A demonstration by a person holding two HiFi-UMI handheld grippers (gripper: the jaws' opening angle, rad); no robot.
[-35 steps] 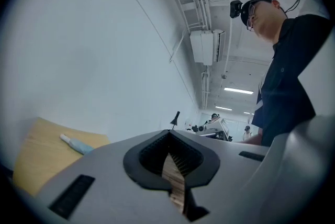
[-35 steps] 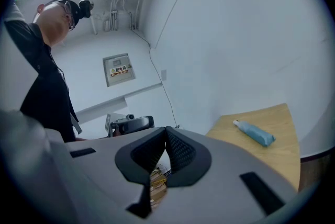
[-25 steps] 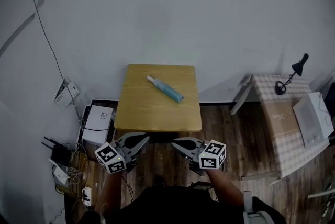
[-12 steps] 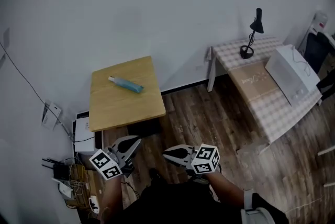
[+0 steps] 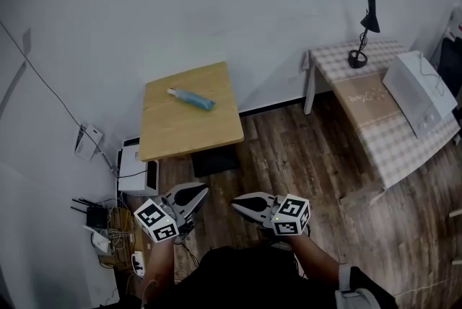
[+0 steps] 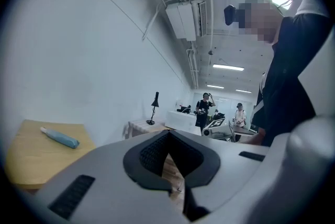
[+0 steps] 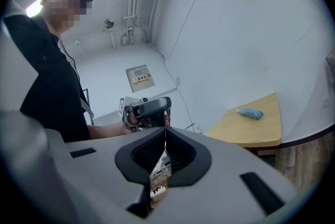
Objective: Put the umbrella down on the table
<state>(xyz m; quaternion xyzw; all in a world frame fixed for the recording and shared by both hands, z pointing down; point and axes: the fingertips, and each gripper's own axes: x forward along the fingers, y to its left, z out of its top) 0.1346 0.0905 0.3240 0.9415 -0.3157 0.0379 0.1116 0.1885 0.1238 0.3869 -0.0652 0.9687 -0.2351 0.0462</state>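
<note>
A folded teal umbrella with a white end lies on the small wooden table against the wall. It also shows as a small blue umbrella at the left of the left gripper view, and as the umbrella on the table at the right of the right gripper view. My left gripper and right gripper hang side by side close to my body, well short of the table. Both are shut with nothing between the jaws. The left gripper shows in the right gripper view.
A white box and tangled cables with power strips sit on the floor left of the table. At the right stands a checked-cloth table with a black desk lamp and a white case. People stand far off.
The head view has swung: the wooden table has slid from the picture's centre to the upper left and looks farther off. The checked table has come further into view. Both grippers stay shut.
</note>
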